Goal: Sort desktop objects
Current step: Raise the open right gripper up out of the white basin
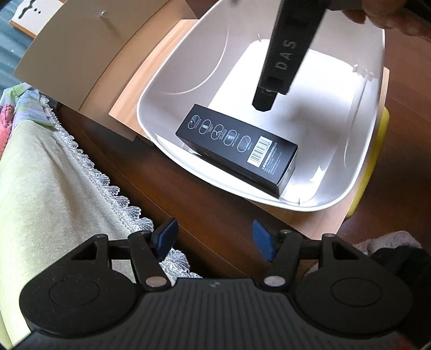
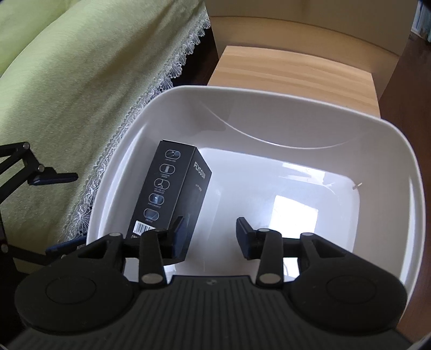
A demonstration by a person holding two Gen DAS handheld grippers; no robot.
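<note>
A black carton (image 1: 237,150) with white icons and a barcode lies flat inside the white basin (image 1: 172,80), against its near-left wall. My left gripper (image 1: 214,239) is open and holds nothing, hovering over the dark table just outside the basin's rim. The right gripper's long black finger (image 1: 265,99), marked "DAS", hangs down into the basin beyond the carton. In the right wrist view my right gripper (image 2: 211,231) is open and bare above the basin (image 2: 269,113) floor, its left pad beside the carton (image 2: 172,188). The left gripper's fingers (image 2: 54,177) show at the far left.
The basin rests on a light wooden board (image 2: 291,70) atop a dark wooden table (image 1: 188,204). A green cloth with lace trim (image 1: 54,175) drapes to the left. A beige cabinet (image 1: 75,53) stands behind. Something yellow (image 1: 377,150) peeks from under the basin's right side. A hand (image 1: 377,13) holds the right gripper.
</note>
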